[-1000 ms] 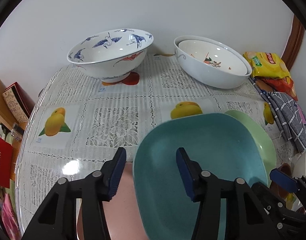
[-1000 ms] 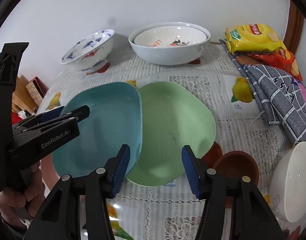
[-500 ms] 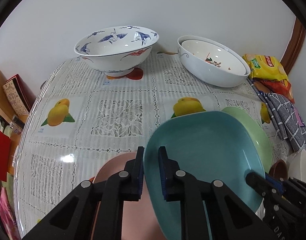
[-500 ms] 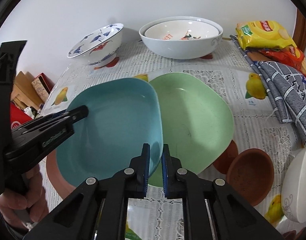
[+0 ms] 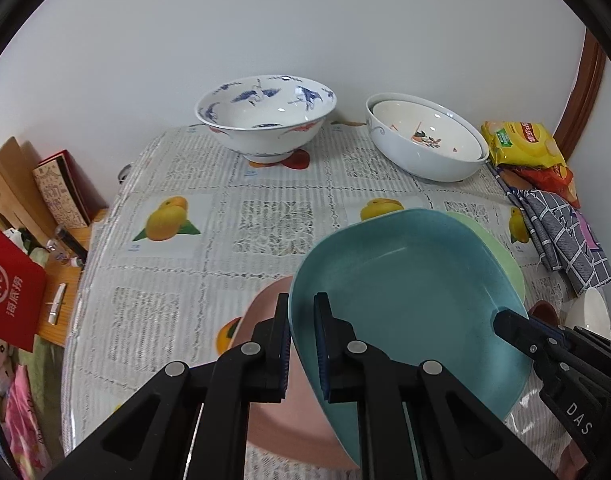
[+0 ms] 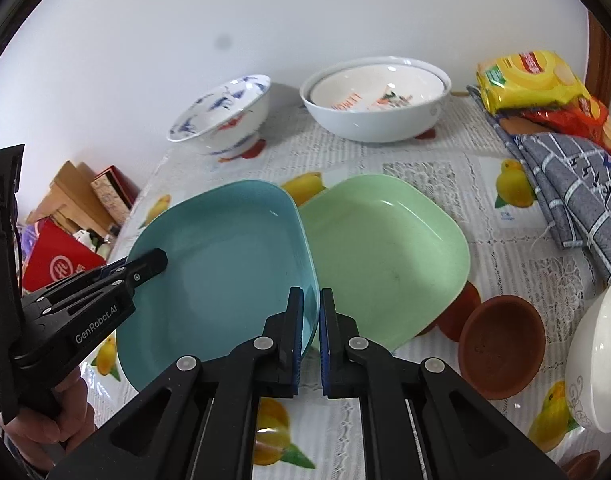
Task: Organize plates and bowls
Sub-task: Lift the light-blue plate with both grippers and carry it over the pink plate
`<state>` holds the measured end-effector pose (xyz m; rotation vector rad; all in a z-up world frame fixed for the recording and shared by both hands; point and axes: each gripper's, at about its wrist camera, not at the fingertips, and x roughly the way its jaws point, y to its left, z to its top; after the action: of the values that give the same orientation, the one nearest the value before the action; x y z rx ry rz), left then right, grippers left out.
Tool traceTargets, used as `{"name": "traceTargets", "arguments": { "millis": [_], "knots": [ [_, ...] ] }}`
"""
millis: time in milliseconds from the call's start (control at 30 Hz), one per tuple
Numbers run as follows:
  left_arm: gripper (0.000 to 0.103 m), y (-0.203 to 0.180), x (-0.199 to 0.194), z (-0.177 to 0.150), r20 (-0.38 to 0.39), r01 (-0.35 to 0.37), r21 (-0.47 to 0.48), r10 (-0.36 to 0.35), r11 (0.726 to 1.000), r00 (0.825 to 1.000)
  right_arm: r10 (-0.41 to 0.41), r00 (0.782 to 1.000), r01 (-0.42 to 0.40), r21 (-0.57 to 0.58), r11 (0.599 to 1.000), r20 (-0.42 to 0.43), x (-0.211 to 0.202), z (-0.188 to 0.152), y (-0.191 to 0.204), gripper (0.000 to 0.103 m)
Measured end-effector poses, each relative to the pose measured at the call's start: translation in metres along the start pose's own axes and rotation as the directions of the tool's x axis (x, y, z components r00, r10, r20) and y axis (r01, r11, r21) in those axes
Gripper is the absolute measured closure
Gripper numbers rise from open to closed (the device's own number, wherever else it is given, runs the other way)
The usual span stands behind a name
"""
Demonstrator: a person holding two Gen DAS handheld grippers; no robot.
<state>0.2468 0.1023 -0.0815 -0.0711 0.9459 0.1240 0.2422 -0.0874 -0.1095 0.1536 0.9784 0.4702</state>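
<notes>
Both claws, L & R, pinch opposite rims of teal plate, tilted over pink plate

Plain white wall, brown wooden door frame, fruit-print tablecloth.

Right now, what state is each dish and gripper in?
Blue plate: gripped at two edges, lifted, tilted.
Left gripper: shut on blue plate.
Right gripper: shut on blue plate.
Green plate: flat on table.
Pink plate: lying under blue plate.
Crane bowl: upright, empty.
White bowls: nested.
</notes>
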Motion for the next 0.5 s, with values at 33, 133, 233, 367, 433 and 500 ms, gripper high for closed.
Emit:
{"name": "traceTargets", "arguments": {
  "millis": [33,133,233,367,433,500],
  "knots": [
    [0.092,0.003,-0.004,-0.002,0.003,-0.009,-0.004,0.009,1.0,1.0,0.008,1.0,-0.008,-0.005,1.0,0.002,-0.002,-0.001,0.003,0.096],
    [0.092,0.012,-0.014,-0.008,0.008,-0.026,-0.016,0.026,1.0,1.0,0.026,1.0,-0.026,-0.03,0.999,0.005,-0.005,-0.004,0.014,0.096],
    [0.092,0.021,-0.021,-0.016,0.008,-0.047,-0.029,0.048,0.998,0.999,0.05,0.999,-0.05,-0.046,0.998,-0.003,-0.006,-0.011,0.023,0.096],
    [0.092,0.032,-0.023,-0.028,-0.005,-0.07,-0.044,0.069,0.997,0.998,0.066,0.998,-0.067,-0.07,0.995,-0.02,-0.003,-0.018,0.033,0.096],
    [0.092,0.037,-0.023,-0.035,-0.013,-0.078,-0.056,0.077,0.995,0.997,0.071,0.997,-0.073,-0.082,0.994,-0.034,0.0,-0.024,0.039,0.096],
    [0.092,0.043,-0.023,-0.043,-0.023,-0.087,-0.069,0.086,0.994,0.996,0.074,0.996,-0.078,-0.094,0.993,-0.046,0.003,-0.028,0.043,0.096]
  ]
}}
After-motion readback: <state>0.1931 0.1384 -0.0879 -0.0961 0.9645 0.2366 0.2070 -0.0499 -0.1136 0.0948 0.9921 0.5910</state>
